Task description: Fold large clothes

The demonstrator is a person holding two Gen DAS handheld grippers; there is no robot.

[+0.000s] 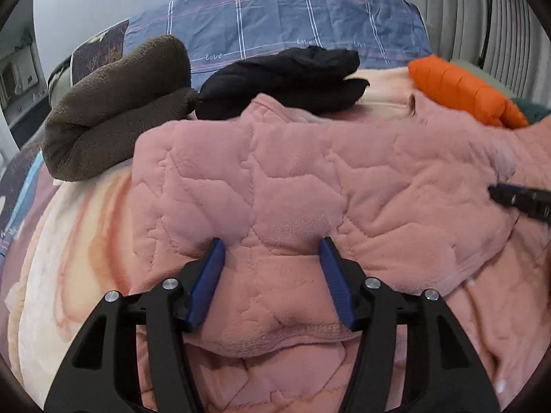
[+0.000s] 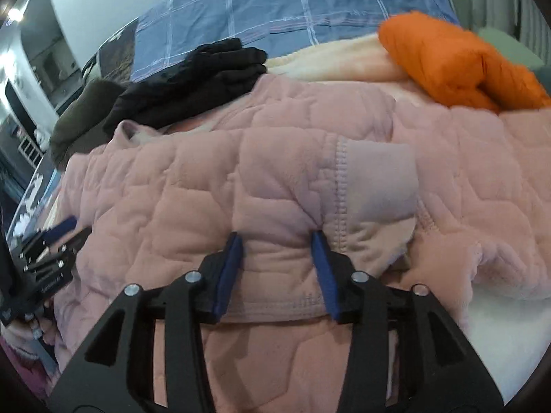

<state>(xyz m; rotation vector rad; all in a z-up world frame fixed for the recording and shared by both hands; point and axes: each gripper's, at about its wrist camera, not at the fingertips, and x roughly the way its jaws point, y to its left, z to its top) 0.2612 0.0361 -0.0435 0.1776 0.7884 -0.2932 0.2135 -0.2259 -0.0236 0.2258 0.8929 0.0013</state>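
Left of the orange jacket (image 1: 465, 93), the pink quilted garment (image 1: 292, 179) lies part-folded on the bed (image 1: 69, 241), left claw (image 1: 272, 251) and right claw (image 2: 275, 241) both apart astride bunched fleece; thick pile may slip, undoing the fold.

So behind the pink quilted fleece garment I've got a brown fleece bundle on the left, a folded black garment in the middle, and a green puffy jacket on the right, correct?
Nearly. The puffy jacket on the right is orange, not green; both wrist views show it. The brown fleece bundle on the left and the folded black garment in the middle lie behind the pink quilted fleece garment, as you said.
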